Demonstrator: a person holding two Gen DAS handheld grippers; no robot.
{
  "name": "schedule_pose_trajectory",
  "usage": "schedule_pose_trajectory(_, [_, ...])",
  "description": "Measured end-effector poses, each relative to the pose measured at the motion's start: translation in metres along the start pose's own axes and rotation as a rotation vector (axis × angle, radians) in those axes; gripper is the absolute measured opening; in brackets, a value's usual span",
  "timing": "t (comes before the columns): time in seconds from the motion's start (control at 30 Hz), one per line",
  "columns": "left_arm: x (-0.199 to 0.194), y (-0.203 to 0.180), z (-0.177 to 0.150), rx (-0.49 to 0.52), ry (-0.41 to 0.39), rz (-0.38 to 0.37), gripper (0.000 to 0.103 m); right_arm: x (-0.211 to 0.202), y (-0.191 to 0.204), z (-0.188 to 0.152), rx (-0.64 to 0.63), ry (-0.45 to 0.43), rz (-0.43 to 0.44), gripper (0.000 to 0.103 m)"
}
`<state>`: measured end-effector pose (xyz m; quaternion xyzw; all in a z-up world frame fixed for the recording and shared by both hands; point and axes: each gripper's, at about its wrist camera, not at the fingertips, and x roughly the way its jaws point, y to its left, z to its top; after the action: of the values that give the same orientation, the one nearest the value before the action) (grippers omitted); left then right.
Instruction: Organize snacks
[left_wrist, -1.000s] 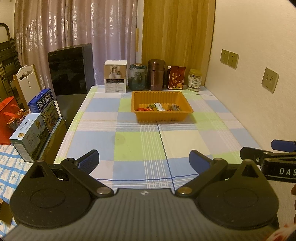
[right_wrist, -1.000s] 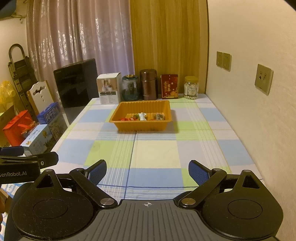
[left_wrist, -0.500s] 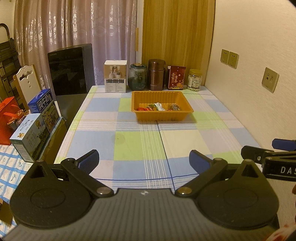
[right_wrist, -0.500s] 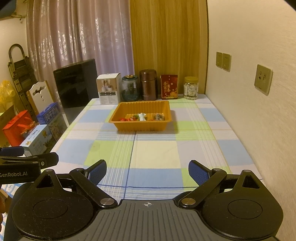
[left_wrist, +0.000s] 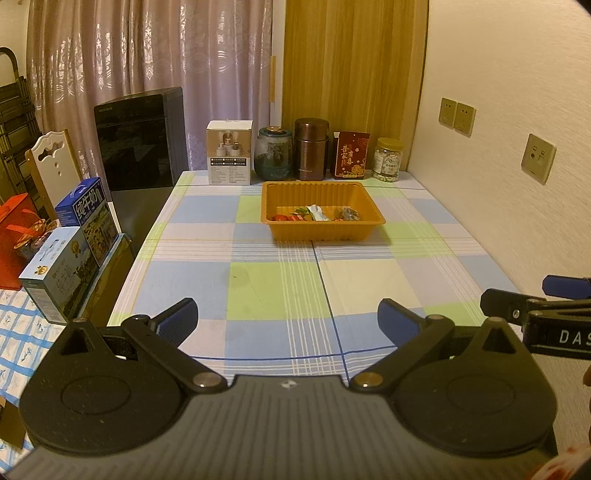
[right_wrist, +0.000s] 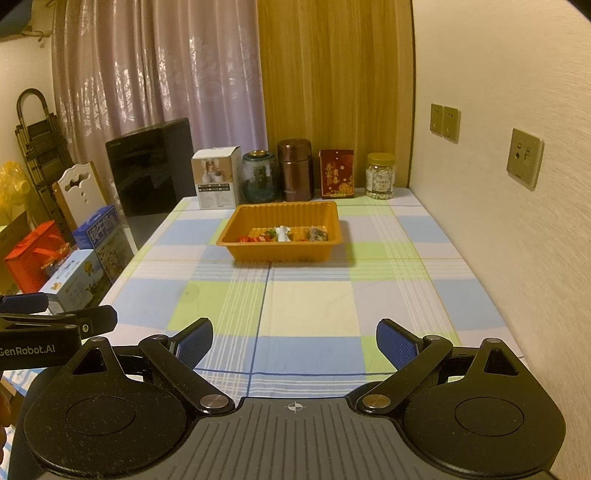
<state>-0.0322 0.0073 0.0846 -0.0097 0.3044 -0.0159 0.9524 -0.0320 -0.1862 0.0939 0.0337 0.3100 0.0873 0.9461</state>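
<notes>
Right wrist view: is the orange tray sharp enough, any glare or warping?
Right wrist view: dim warm light, orange plastic tray sharp, no glare, a soft shadow on its right; fisheye bends the wall edge. Left wrist view: same tint, small wrapped snacks legible.

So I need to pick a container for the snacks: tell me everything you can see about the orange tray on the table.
The orange tray is a shallow rectangular tub, seemingly thin moulded plastic, with ribbed sloping walls and a flat rolled rim. It sits upright and level on the checked tablecloth, toward the far end, just in front of the row of jars and boxes without visibly touching them. A few small wrapped snacks lie along its near side; the rest is bare. Neither pair of tongs is near it.
</notes>
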Motion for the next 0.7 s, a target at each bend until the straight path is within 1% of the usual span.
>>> schedule_pose_trajectory(0.7, [0.0000,-0.0004,-0.0001,0.000,0.001,0.001,0.103,0.0006,-0.0010,0.0010,0.002,-0.001,-0.007,0.095])
